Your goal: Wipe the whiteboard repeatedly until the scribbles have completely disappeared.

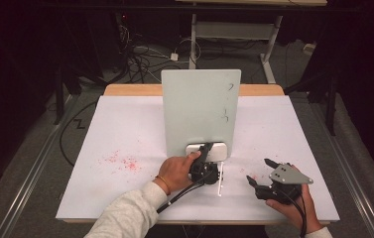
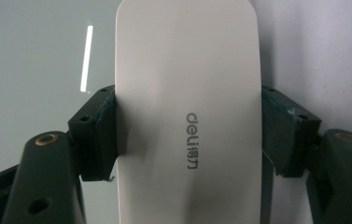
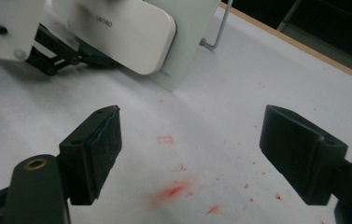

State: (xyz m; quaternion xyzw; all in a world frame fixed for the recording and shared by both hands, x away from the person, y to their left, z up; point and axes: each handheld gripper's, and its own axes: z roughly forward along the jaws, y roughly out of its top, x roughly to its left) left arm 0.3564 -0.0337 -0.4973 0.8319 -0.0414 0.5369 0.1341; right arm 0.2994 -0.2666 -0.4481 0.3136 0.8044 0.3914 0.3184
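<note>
While the pale green upright board (image 1: 200, 111) stands mid-table (image 1: 125, 129), the left gripper (image 1: 205, 159) clamps the white Deli eraser (image 2: 188, 116) (both pads pressing its long sides) against the board's foot; the right gripper (image 1: 260, 172) hovers with jaws spread wide, holding nothing, above red smudges (image 3: 173, 190).

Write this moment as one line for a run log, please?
left gripper: shut on white eraser, pressed against upright board | right gripper: open, holding nothing, above table | red smudges on table
</note>
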